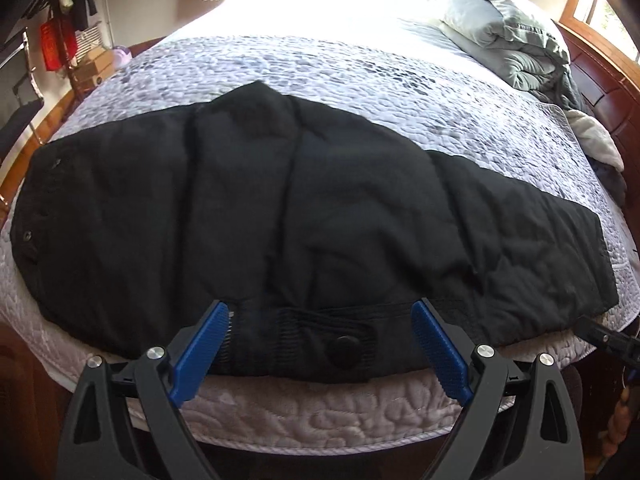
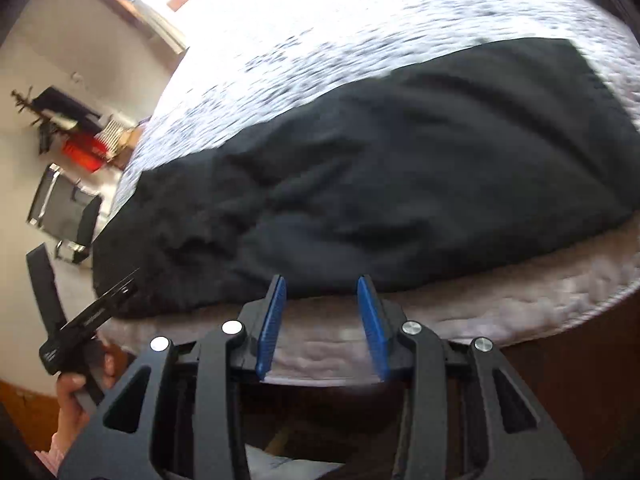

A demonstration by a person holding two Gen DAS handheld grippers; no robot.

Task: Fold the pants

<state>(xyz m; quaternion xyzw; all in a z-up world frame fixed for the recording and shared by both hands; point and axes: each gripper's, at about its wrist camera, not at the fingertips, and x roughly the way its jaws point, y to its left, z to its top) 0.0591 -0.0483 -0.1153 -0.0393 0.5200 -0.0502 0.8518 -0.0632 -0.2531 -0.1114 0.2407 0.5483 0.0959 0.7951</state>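
Note:
Black pants (image 1: 280,208) lie spread across the quilted bed, waistband to the left and leg end to the right. A strap with a round black button (image 1: 344,350) lies at the near edge. My left gripper (image 1: 320,308) is open, its blue fingers (image 1: 200,354) either side of that strap, holding nothing. In the right wrist view the pants (image 2: 380,184) fill the middle. My right gripper (image 2: 322,284) is open and empty just short of the pants' near edge. The left gripper (image 2: 92,316) and the hand holding it show at the lower left.
The grey-white quilt (image 1: 360,76) covers the bed. A grey pillow and folded duvet (image 1: 508,36) lie at the far right by the wooden headboard (image 1: 600,80). Chairs and a clothes rack (image 2: 68,208) stand left of the bed. The mattress edge (image 1: 320,412) is just below the fingers.

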